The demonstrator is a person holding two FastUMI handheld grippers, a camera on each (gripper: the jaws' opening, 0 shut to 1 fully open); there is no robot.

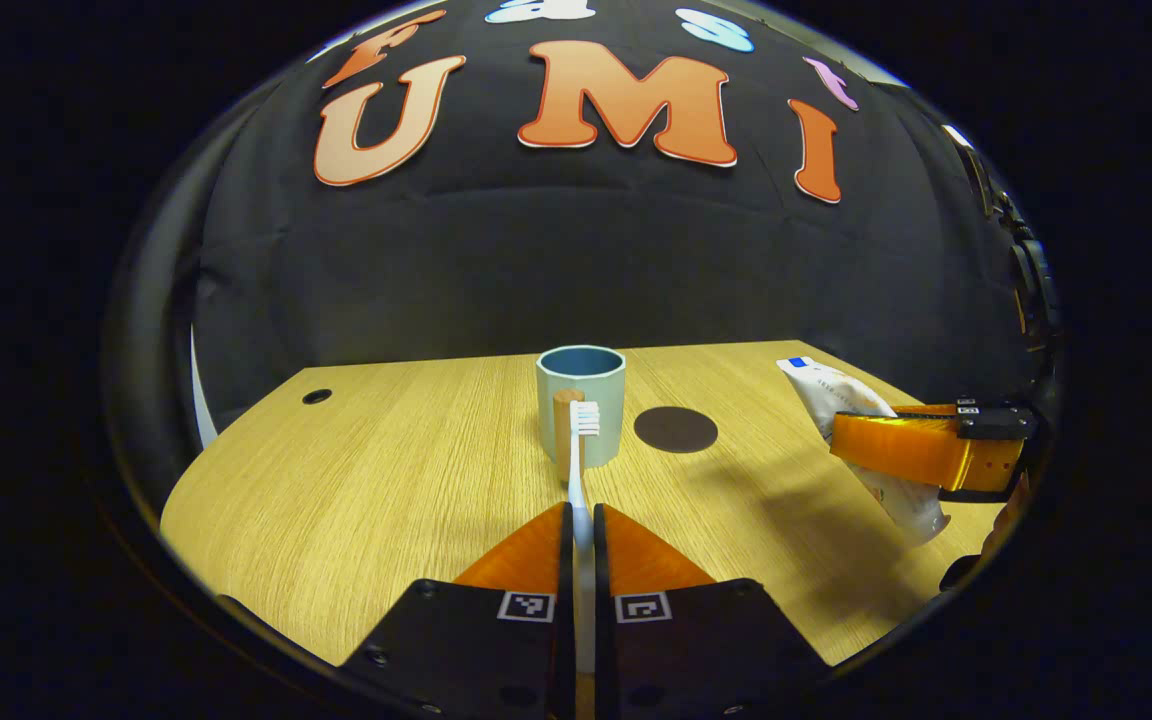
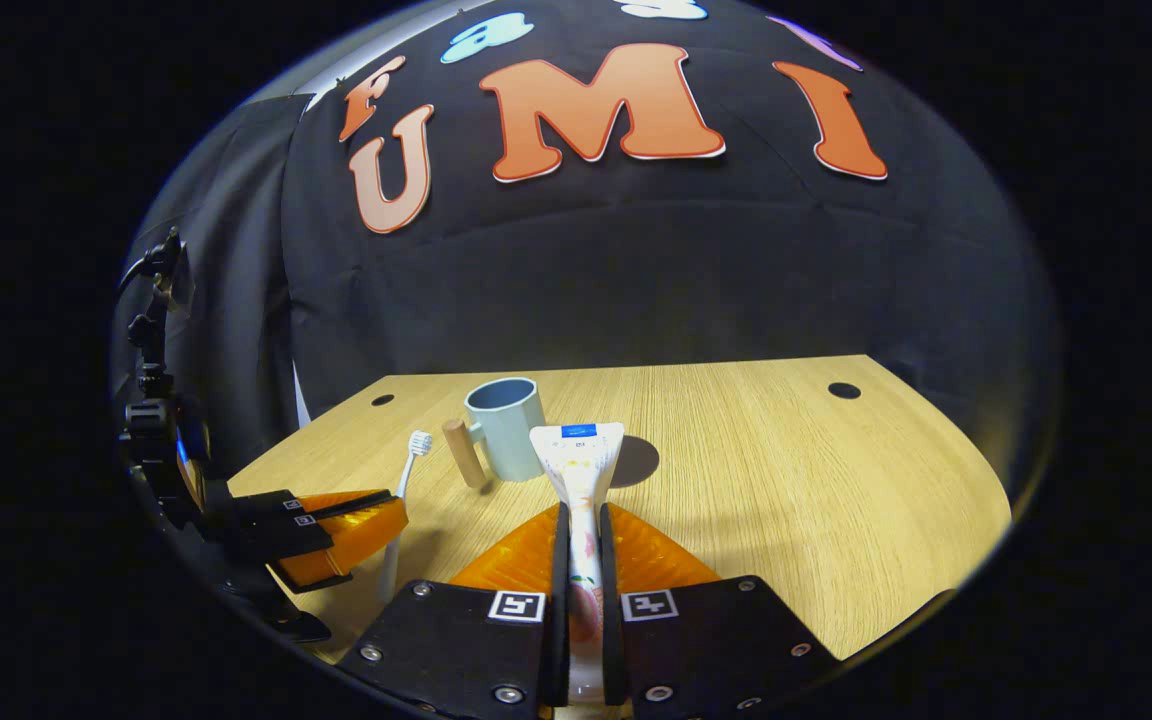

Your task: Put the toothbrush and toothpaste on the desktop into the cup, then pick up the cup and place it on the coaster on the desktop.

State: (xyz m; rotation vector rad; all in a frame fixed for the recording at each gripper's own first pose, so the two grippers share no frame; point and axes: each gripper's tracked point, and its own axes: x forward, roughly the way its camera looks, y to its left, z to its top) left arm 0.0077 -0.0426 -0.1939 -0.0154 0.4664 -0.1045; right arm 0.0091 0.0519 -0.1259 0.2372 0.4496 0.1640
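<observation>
In the left gripper view, the left gripper (image 1: 582, 525) is pinching the toothbrush (image 1: 579, 470) between its two fingers, which are lying close together on either side of the white handle. The brush is pointing forward toward the far edge of the desk (image 1: 386, 480), bristle head up, and is appearing in front of the cup (image 1: 582, 403). The cup (pale blue-green, with a wooden handle on its near side) is standing upright near the middle of the desk, toward the far edge. Just beside it, on its right in this view, the dark round coaster (image 1: 676, 429) is lying flat on the wood, apart from the cup. Near the right edge of the desk, the right gripper (image 1: 911, 447) is holding the toothpaste (image 1: 861, 430) above the surface, the tube slanting with its flat crimped end toward the far edge.

In the right gripper view, the right gripper's fingers are pressing on the toothpaste tube from both sides, the crimped end standing up ahead of them and partly covering the coaster. The cup is sitting left of the tube, its wooden handle sticking out toward the left edge of the desk. Farther left, the left gripper is gripping the lower handle of the toothbrush, whose head is rising near the cup's handle without touching it.
</observation>
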